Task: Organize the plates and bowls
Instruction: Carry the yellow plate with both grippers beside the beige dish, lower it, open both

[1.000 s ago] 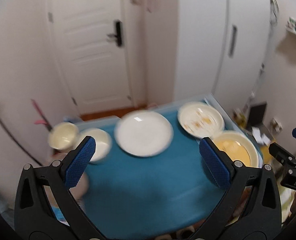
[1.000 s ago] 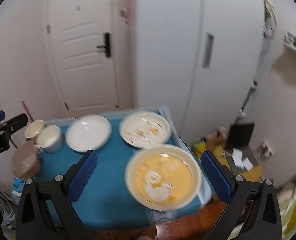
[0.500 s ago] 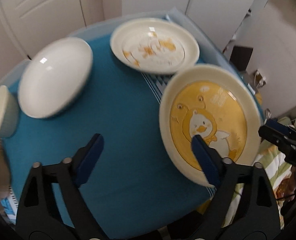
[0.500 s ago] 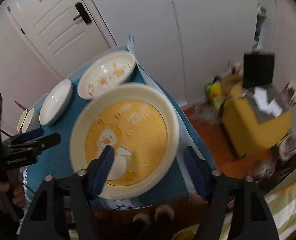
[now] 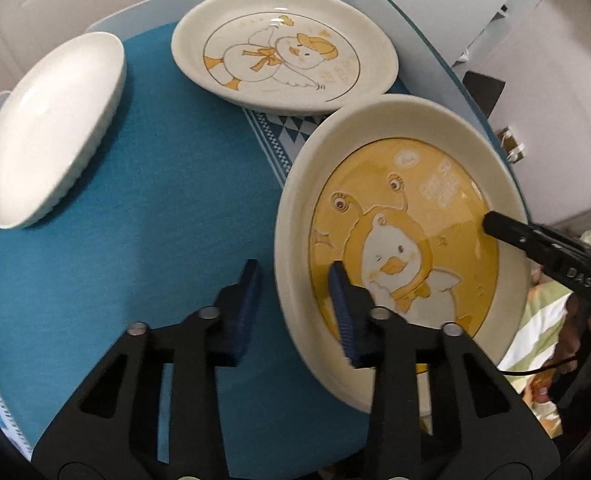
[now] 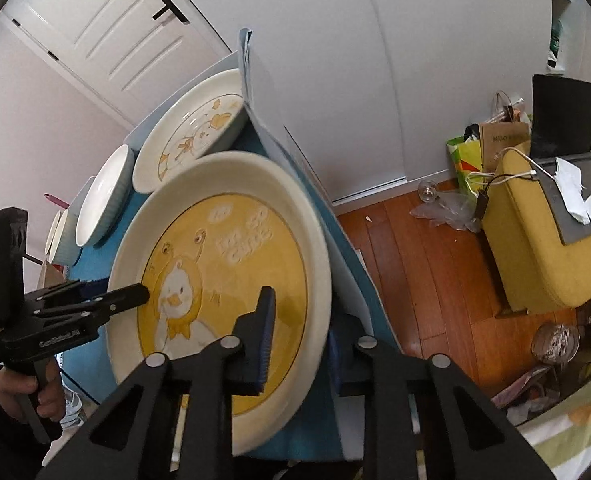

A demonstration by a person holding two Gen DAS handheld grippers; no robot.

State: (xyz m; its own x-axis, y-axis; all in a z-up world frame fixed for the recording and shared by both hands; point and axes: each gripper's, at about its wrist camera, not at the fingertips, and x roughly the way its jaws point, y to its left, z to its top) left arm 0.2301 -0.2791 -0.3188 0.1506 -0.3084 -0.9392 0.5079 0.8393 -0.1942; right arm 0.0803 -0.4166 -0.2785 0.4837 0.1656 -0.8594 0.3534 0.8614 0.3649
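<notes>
A large yellow duck plate sits at the near right of the blue table. My left gripper straddles its left rim, one finger inside and one outside, the jaws narrowed around the rim. My right gripper straddles its right rim the same way. A cream duck plate lies behind it. A plain white plate lies to the left.
Small bowls stand at the table's far left. The table edge runs just right of the yellow plate. On the wooden floor to the right are a yellow seat, bags and clutter. A white door stands behind.
Both grippers have dropped from a high view of the room to the table and narrowed their jaws around opposite rims of the yellow duck plate.
</notes>
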